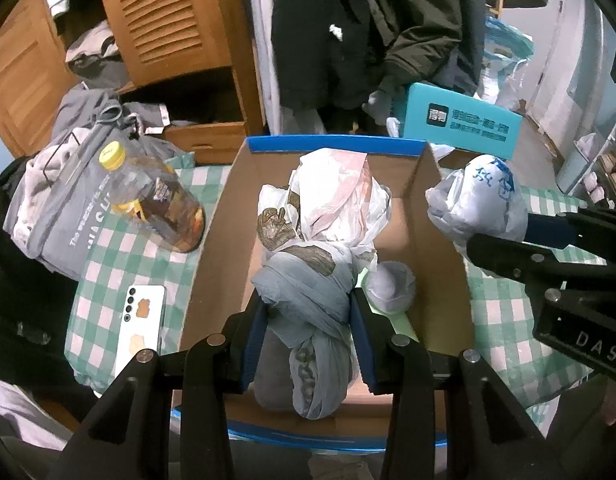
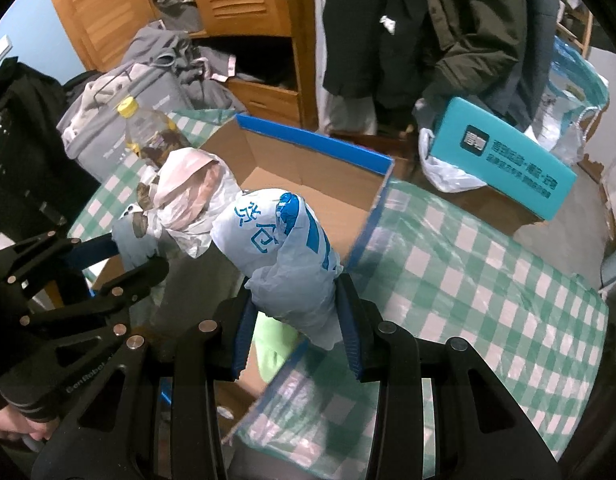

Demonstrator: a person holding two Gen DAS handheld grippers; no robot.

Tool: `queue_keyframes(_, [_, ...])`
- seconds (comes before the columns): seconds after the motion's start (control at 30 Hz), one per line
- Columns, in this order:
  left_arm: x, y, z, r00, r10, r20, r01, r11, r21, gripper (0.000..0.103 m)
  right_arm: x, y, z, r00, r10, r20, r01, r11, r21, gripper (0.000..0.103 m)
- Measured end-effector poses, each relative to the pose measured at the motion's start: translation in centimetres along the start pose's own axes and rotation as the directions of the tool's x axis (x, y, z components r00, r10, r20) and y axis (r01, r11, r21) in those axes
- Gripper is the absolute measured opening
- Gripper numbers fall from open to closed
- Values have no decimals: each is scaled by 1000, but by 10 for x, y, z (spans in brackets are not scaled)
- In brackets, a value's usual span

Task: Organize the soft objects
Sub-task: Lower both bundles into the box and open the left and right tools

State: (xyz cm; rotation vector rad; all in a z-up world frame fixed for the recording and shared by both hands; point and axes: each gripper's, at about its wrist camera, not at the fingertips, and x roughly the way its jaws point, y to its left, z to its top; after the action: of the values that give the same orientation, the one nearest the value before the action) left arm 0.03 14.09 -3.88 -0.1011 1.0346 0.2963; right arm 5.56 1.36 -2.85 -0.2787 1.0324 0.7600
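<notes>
An open cardboard box (image 1: 440, 216) with blue-edged flaps sits on a green-checked cloth. My left gripper (image 1: 308, 332) is shut on a knotted grey plastic bag (image 1: 308, 312), which is tied to a white and pink bag bundle (image 1: 336, 200) over the box. A small grey wad (image 1: 390, 286) lies on the box floor. My right gripper (image 2: 296, 322) is shut on a white bag with blue print (image 2: 280, 240), held above the box's right side (image 2: 372, 208). In the left wrist view the right gripper and that printed bag (image 1: 480, 204) hang at the right.
A yellow-capped bottle (image 1: 148, 200) lies left of the box beside a white phone (image 1: 142, 324) and folded grey clothes (image 1: 56, 208). A teal box (image 1: 460, 124) stands behind. Dark coats hang at the back by a wooden wardrobe (image 1: 164, 20).
</notes>
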Motion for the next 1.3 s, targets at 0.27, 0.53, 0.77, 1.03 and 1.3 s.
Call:
queue_keyframes(0.27, [8, 14, -3, 1000, 11, -23, -12, 999, -31, 41, 15, 12, 7, 999, 30, -25, -30, 1000, -5, 37])
queue_keyframes(0.53, [13, 19, -4, 999, 25, -40, -27, 999, -42, 43, 23, 16, 9, 997, 69, -38, -69, 998, 11, 42])
queue_keyframes(0.77, [9, 20, -3, 999, 43, -30, -44, 998, -42, 61, 19, 16, 9, 998, 65, -21, -64, 998, 13, 56])
queue_keyframes(1.03, [-4, 19, 0, 998, 56, -6, -56, 998, -32, 67, 5, 6, 9, 998, 56, 4, -56, 998, 35, 58])
queue_keyframes(1.3, [-27, 6, 6, 997, 51, 49, -51, 999, 4, 79, -14, -4, 4, 999, 15, 34, -17, 998, 58, 60])
